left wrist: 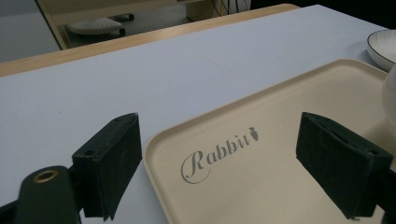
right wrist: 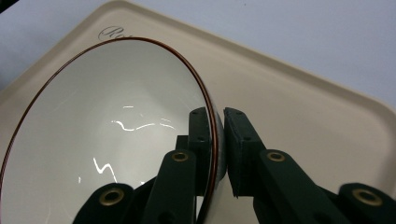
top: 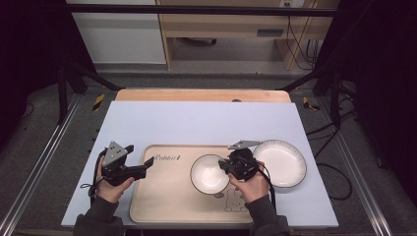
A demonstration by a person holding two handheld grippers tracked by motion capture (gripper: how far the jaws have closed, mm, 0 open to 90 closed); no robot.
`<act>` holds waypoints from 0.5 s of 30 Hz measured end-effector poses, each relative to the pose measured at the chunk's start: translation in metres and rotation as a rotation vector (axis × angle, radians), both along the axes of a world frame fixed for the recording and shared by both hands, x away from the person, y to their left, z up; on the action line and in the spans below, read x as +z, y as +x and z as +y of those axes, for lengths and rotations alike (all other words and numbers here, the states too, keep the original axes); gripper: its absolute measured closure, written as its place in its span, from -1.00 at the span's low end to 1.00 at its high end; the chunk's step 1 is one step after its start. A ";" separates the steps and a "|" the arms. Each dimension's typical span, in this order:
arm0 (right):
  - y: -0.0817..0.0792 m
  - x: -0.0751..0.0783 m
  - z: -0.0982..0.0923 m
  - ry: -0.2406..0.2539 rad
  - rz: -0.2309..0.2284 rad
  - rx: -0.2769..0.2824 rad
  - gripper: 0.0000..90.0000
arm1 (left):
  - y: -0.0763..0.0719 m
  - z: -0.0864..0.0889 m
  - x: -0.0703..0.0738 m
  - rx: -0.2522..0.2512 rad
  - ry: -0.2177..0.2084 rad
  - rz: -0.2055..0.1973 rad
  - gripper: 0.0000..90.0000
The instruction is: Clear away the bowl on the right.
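A white bowl with a thin dark red rim sits over the beige tray, right of its middle. My right gripper is shut on the bowl's right rim; in the right gripper view one pad is inside the bowl and one outside, with the wall pinched between them. My left gripper hovers at the tray's left edge, pointing right. Its jaws stand wide open in the left gripper view, astride the tray corner printed "Rabbit", with nothing gripped.
A wider white plate with a dark rim lies on the pale blue mat just right of the tray; its edge appears in the left gripper view. A wooden table edge runs behind the mat. A rabbit drawing marks the tray's near right.
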State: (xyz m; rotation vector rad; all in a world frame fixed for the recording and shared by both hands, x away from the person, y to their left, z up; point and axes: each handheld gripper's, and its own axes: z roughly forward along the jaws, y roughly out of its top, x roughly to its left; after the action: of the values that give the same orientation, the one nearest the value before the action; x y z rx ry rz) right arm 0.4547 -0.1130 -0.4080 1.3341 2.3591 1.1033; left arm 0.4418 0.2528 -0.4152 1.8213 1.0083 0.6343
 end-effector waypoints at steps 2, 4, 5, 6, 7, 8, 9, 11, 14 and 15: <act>0.000 -0.002 0.003 -0.008 0.001 0.013 0.81 | 0.000 0.000 0.000 0.001 -0.001 0.000 -0.69; 0.000 -0.004 0.005 -0.005 0.010 0.015 0.81 | 0.000 0.000 0.000 0.000 -0.001 0.000 -0.69; 0.000 -0.004 0.005 -0.005 0.010 0.015 0.81 | 0.000 0.000 0.000 0.000 -0.001 0.000 -0.69; 0.000 -0.005 0.008 -0.008 0.016 0.019 0.81 | 0.000 0.000 0.000 -0.001 0.000 0.001 -0.69; 0.000 -0.005 0.008 -0.008 0.016 0.019 0.81 | 0.000 0.000 0.000 -0.001 0.000 0.001 -0.69; 0.001 -0.007 0.009 -0.009 0.015 0.026 0.81 | 0.000 0.000 0.000 -0.001 0.000 0.001 -0.69; 0.001 -0.008 0.011 -0.011 0.019 0.031 0.81 | 0.000 0.000 0.000 -0.002 0.001 0.001 -0.69; 0.001 -0.009 0.013 -0.004 0.024 0.033 0.81 | 0.000 0.000 0.000 -0.001 0.001 0.000 -0.69; 0.002 -0.012 0.016 0.000 0.033 0.041 0.81 | 0.000 0.000 0.000 -0.001 0.001 0.000 -0.69; 0.002 -0.013 0.016 -0.003 0.036 0.043 0.81 | 0.000 0.000 0.000 -0.001 0.001 0.000 -0.69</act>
State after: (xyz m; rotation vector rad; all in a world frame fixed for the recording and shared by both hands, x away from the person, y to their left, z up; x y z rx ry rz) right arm 0.4565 -0.0965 -0.4211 1.3190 2.4255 1.0965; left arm 0.4419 0.2525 -0.4155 1.8227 1.0075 0.6338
